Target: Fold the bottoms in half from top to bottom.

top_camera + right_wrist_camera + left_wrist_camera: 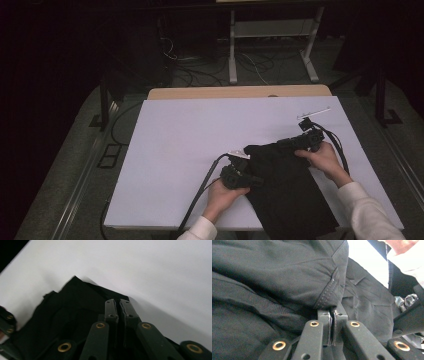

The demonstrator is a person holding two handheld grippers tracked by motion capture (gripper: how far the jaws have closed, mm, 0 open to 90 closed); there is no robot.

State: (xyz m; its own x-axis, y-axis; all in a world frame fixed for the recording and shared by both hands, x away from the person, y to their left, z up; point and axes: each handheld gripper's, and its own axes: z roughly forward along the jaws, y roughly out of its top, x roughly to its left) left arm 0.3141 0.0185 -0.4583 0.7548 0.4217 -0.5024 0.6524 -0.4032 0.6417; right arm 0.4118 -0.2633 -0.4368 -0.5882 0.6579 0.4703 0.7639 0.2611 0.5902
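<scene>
Now both tongs are pinching the black garment [287, 187], lying lower right on the white surface [190, 140]: left tongs [332, 315] clamping a seam, right tongs [117, 303] its far edge; pulling evenly should keep the cloth flat.

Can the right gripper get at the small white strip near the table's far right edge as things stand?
Probably not right away. The white strip lies apart on bare table just beyond the right gripper, with nothing between, but its jaws are shut on the black garment's edge; it would have to let go first.
</scene>
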